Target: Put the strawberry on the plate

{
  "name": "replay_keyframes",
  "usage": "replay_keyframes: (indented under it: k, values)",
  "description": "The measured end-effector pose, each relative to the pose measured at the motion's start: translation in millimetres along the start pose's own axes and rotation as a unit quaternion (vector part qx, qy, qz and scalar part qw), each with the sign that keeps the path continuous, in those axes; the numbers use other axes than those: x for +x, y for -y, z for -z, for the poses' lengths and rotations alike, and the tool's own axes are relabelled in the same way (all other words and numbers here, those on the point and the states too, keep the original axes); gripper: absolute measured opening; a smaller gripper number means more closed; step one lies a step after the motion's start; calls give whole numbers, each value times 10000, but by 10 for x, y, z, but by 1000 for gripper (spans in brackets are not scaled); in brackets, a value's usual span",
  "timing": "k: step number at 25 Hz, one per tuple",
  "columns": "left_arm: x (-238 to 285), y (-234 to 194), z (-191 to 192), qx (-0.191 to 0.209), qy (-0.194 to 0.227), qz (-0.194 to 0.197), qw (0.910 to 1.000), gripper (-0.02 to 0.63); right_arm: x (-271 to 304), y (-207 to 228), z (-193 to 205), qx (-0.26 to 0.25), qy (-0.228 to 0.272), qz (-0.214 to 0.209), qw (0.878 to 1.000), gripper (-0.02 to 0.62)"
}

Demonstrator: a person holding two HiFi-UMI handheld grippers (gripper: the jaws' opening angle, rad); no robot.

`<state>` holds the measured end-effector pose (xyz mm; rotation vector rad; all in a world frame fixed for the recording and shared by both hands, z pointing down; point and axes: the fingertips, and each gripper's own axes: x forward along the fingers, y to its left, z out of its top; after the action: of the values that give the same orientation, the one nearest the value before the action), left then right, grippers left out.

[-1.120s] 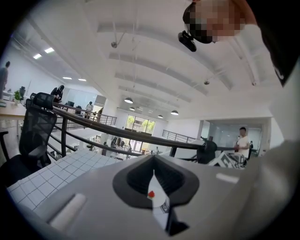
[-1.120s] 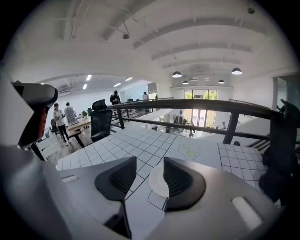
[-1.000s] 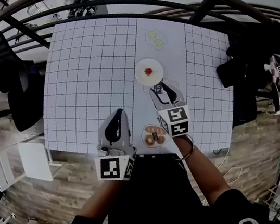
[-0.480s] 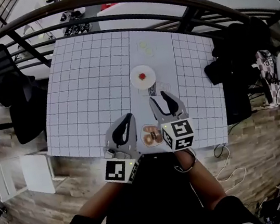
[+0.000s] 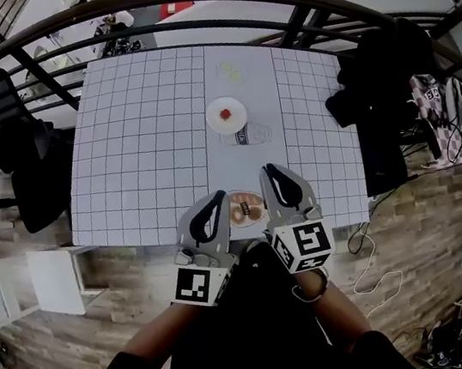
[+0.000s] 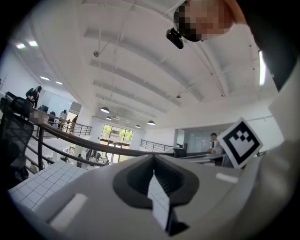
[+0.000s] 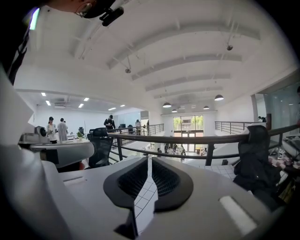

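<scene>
Too small to identify: pale bits (image 5: 230,71) at upper centre of bench (image 5: 139,150); likewise brown contents of dish (image 5: 246,210) at lower centre.

Open mat (image 5: 137,142) left of plate (image 5: 236,107); small container (image 5: 248,136) just before it.

The strawberry (image 5: 224,113) is sitting on the plate (image 5: 214,124), which is lying at the middle of the surface (image 5: 139,150). A small container (image 5: 249,135) is lying just before it (slightly right). Another dish (image 5: 245,194) is resting at the near edge, and two slices (image 5: 230,71) are lying behind the plate.
</scene>
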<state>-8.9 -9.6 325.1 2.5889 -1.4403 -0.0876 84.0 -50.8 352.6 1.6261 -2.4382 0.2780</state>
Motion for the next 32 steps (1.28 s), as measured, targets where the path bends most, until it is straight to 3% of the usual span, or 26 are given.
replay_keyframes:
  k: [4,8,15,32]
  values:
    - [-79,275,-155,38,-23,-186,9998,9,-342,6,-230,9,195,-42,9998,-2]
    - [-263,517,121,-13,35,-400,9992,9,-733,-102,2,-93,336,-124,9993,-2]
    - [-554,1078,282,12,9,-524,9986,9,-1298,-235,205,-259,321,-374,9984,-3]
    - [-904,1576,327,163,175,-678,9974,9,-2026,-206,371,-376,413,-453,9974,-3]
